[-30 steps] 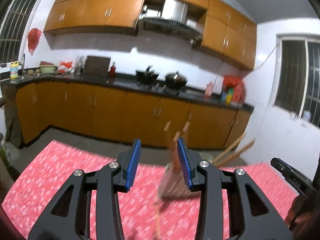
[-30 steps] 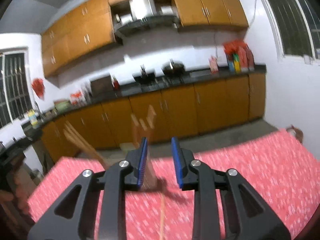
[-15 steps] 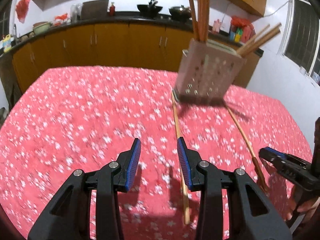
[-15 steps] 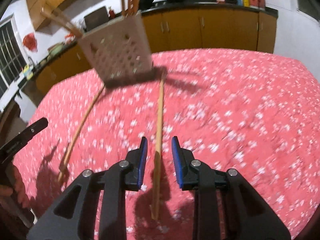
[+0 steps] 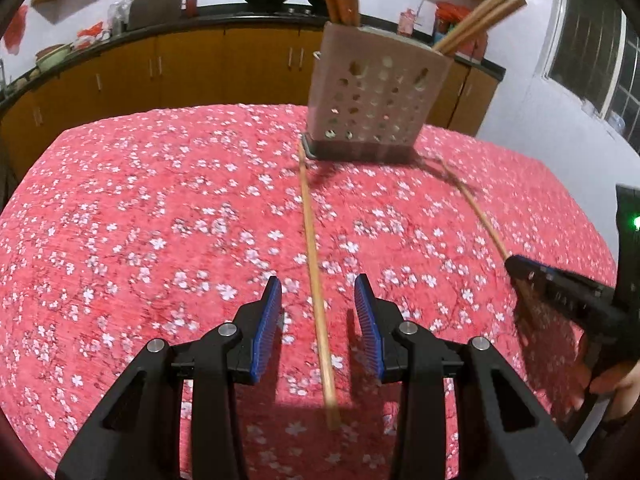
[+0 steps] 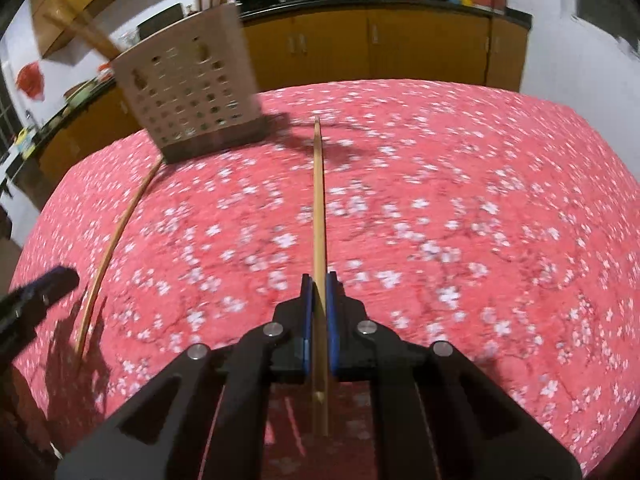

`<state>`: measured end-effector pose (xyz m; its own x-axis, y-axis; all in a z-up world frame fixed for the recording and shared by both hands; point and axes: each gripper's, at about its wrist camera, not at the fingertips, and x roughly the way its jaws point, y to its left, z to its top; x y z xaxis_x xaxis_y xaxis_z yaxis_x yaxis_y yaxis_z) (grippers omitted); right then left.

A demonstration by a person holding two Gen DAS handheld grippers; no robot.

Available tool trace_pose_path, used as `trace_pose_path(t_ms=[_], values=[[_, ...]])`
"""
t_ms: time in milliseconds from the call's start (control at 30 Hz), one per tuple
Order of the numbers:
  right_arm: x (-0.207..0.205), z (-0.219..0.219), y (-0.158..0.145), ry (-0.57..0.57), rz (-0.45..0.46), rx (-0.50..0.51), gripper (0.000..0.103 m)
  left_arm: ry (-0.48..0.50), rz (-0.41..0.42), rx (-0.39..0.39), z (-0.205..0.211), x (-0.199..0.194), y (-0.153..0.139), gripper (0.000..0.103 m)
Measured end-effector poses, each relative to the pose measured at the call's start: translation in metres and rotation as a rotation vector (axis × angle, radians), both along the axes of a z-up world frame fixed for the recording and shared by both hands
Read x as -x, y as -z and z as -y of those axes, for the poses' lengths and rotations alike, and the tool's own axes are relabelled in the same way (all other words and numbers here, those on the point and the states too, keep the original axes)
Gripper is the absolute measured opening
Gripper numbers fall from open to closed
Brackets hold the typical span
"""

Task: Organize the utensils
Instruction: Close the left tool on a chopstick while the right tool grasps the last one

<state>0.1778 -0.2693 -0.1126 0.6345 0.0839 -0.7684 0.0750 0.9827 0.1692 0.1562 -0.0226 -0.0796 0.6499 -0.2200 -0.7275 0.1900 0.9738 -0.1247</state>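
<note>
A red floral table fills a kitchen with orange cabinets. The perforated holder stands at the table's far edge. The right claw clamps one chopstick; the left claw gapes astride another chopstick

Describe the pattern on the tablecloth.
Red tablecloth scattered with small white blossoms; sharpest in the left wrist view.

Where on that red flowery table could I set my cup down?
Bare cloth spreads left of the chopstick between the left tongs, and right of the chopstick in the right tongs. It is crowded around the holder.
</note>
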Motion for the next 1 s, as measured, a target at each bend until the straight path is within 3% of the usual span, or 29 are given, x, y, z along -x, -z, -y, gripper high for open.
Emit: trace_pose_path(t_ms=[133,267,333,633,1000], values=[[0.000,0.005,0.001,0.004,0.000,-0.006,0.008,-0.001,-0.025,-0.044,0.006,-0.002,0.009,0.037],[0.002,0.002,0.000,-0.004,0.003,-0.006,0.008,-0.015,-0.034,-0.111,0.011,-0.004,0.017,0.014],[0.001,0.000,0.000,-0.010,0.002,-0.006,0.008,-0.019,-0.038,-0.120,0.010,-0.005,0.017,0.008],[-0.013,-0.010,0.001,-0.037,0.004,0.019,0.008,-0.134,-0.052,-0.097,-0.032,-0.028,0.016,0.008],[-0.024,-0.010,0.005,-0.035,0.015,0.056,0.008,-0.127,-0.054,-0.034,-0.049,-0.031,0.014,0.008]])
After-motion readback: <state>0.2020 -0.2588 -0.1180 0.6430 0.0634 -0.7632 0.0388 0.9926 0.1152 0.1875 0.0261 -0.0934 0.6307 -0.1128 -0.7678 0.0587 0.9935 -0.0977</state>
